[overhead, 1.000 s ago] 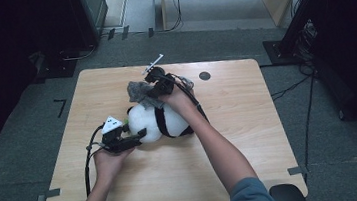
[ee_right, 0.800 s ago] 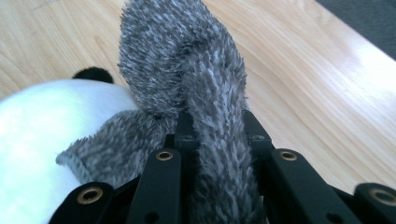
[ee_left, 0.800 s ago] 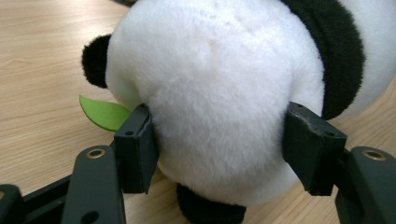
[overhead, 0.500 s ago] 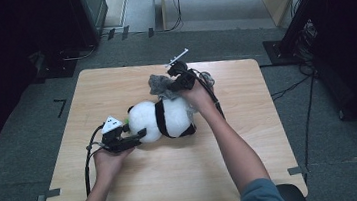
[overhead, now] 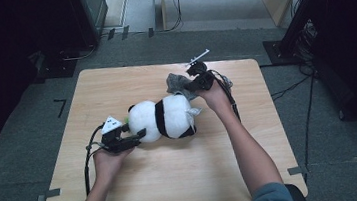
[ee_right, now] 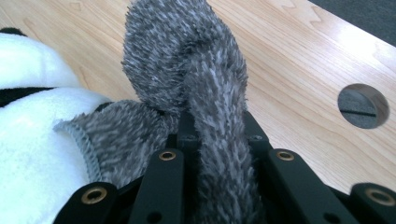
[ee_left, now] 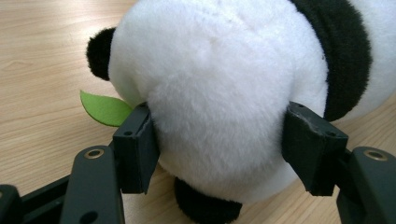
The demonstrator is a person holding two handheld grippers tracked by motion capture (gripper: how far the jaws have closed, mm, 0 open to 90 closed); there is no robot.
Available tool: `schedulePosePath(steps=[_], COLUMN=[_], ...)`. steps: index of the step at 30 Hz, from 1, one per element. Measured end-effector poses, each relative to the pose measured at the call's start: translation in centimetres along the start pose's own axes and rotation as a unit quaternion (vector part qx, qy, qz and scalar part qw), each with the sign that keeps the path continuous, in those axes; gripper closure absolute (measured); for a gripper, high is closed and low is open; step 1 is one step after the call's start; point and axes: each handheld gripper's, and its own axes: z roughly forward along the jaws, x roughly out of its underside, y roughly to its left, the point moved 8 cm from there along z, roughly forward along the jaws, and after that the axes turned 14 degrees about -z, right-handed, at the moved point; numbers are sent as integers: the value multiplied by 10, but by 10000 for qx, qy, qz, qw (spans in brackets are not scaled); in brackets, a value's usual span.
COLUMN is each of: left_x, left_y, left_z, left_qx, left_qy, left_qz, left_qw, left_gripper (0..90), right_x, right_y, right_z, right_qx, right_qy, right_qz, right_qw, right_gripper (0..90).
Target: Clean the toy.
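Pale wood counter (overhead: 115,87), mid-frame: left tool (overhead: 135,135) squeezes the panda's (overhead: 165,117) head, right tool (overhead: 185,85), upper right, pinches a grey cloth (ee_right: 187,60) tightly. Pull harder and the plush could slip free.

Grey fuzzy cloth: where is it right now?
In the high view the grey fuzzy cloth is pinched in the right gripper at the table's far right, just beyond the plush panda.
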Motion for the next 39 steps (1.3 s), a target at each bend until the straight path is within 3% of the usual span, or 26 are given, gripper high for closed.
schedulePosePath(steps=[5,10,17,26,32,35,39], left_x=[0,0,0,0,0,0,0], left_y=[0,1,1,1,1,1,1], left_z=[0,0,0,0,0,0,0], left_qx=[24,38,36,33,35,27,25], left_qy=[-11,3,-22,-14,-20,-21,-22], left_qz=[-9,10,25,34,27,28,33], left_qw=[10000,10000,10000,10000,10000,10000,10000], left_gripper=[332,329,329,330,331,331,332], right_x=[-14,-40,-86,-131,-136,-128,-114], right_y=[-1,11,51,108,138,143,138], right_z=[-17,-32,-36,-21,2,14,30], right_qx=[197,163,-87,-551,-768,-789,-759], right_qy=[-270,-570,-749,-922,-819,-676,-498], right_qz=[-129,-256,-605,-914,-1130,-1169,-1060], right_qw=[9994,9979,9953,9900,9872,9877,9902], right_gripper=[767,766,766,765,762,762,761])
